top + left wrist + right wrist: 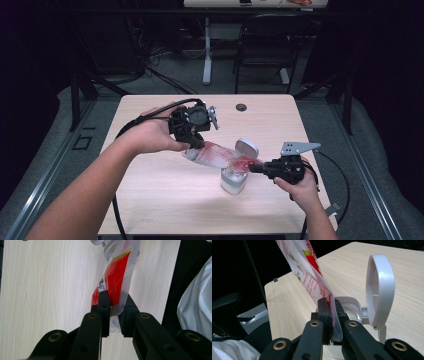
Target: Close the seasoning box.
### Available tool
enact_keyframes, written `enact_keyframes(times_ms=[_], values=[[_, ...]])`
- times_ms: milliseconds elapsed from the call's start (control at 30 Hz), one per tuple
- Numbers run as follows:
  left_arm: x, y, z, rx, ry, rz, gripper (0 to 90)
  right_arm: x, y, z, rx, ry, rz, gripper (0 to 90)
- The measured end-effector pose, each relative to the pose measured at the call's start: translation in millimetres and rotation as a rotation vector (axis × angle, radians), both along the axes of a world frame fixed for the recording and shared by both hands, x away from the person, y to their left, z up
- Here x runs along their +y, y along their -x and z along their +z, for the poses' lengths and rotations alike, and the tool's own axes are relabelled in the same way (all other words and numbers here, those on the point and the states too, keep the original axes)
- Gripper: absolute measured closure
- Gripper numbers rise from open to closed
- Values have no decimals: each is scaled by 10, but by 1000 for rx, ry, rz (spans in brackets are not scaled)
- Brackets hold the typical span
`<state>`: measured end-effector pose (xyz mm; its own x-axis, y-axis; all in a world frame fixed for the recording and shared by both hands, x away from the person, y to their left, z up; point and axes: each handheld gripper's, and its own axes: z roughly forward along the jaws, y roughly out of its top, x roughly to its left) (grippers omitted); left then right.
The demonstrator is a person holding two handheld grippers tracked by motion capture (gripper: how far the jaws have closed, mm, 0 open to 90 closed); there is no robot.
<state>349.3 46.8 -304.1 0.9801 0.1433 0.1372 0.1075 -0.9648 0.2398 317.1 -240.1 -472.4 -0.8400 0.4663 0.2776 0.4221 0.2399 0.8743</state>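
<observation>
A clear plastic bag with red print (pixel 216 154) hangs stretched between both grippers over the wooden table (pixel 165 190). My left gripper (pixel 192 142) is shut on the bag's upper end (pixel 113 285), its black jaws pinching the plastic. My right gripper (pixel 256 168) is shut on the bag's lower edge (pixel 317 282), held just over the mouth of a white container (pixel 233 181). The container's round hinged lid (pixel 378 287) stands open and upright beside the bag. The bag slopes down from left to right toward the container (pixel 348 306).
A small dark grommet (pixel 241 107) sits near the table's far edge. Beyond the table stand a black chair (pixel 265 45) and a white desk leg (pixel 207 50). Cables trail from both grippers across the table and off its sides.
</observation>
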Motion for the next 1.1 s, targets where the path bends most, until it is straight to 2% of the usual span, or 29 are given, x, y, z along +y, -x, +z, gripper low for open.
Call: enact_keyframes(times_ms=[67,167,767,967,1100], values=[[-10,1,11,-3,-10,-6,816,-2,-2,-1,1,-1,1,889],[-19,9,14,-12,-2,-4,816,-6,-3,-4,-1,-3,-1,888],[-84,15,71,-10,-4,-17,822,-25,-24,-22,12,-11,-3,886],[-98,26,73,-14,12,-16,823,-32,-26,-29,14,-9,-4,886],[-111,30,86,-16,4,-21,823,-33,-27,-34,14,-11,-5,886]])
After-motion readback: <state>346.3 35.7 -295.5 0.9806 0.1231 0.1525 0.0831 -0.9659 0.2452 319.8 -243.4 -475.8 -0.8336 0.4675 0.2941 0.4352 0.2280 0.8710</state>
